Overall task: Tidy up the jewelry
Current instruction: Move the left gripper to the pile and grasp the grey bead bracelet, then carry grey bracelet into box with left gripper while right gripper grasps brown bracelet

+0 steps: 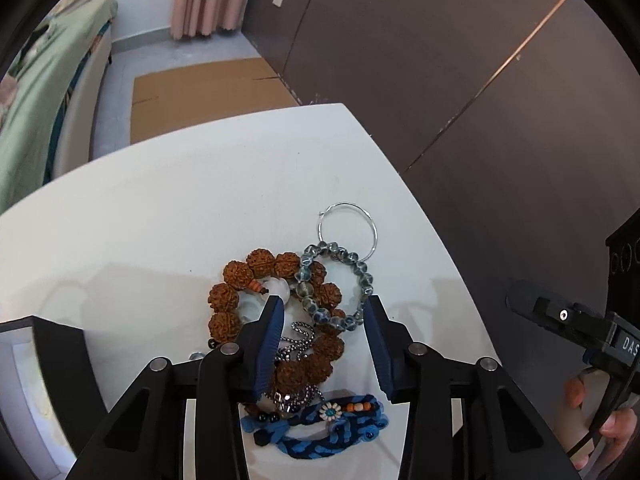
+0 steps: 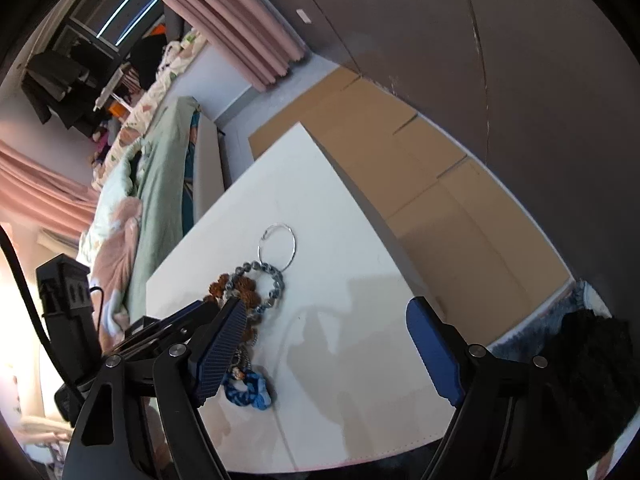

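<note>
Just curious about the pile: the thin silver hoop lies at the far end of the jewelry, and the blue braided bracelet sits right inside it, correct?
Not quite. The thin silver hoop is at the far end, but the blue braided bracelet lies at the near end of the pile, well apart from it. The hoop encloses only bare white table, plus the edge of the grey glass bead bracelet. The left wrist view shows this.

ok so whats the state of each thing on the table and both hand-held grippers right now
left hand-held gripper: jaws apart over the pile, gripping nothing
right hand-held gripper: open wide, empty
brown seed bracelet: flat, tangled in the pile
grey glass bead bracelet: flat, overlapping the brown one
silver hoop: flat, at the pile's far end
blue braided band: flat, nearest end
silver chain: bunched mid-pile
</note>
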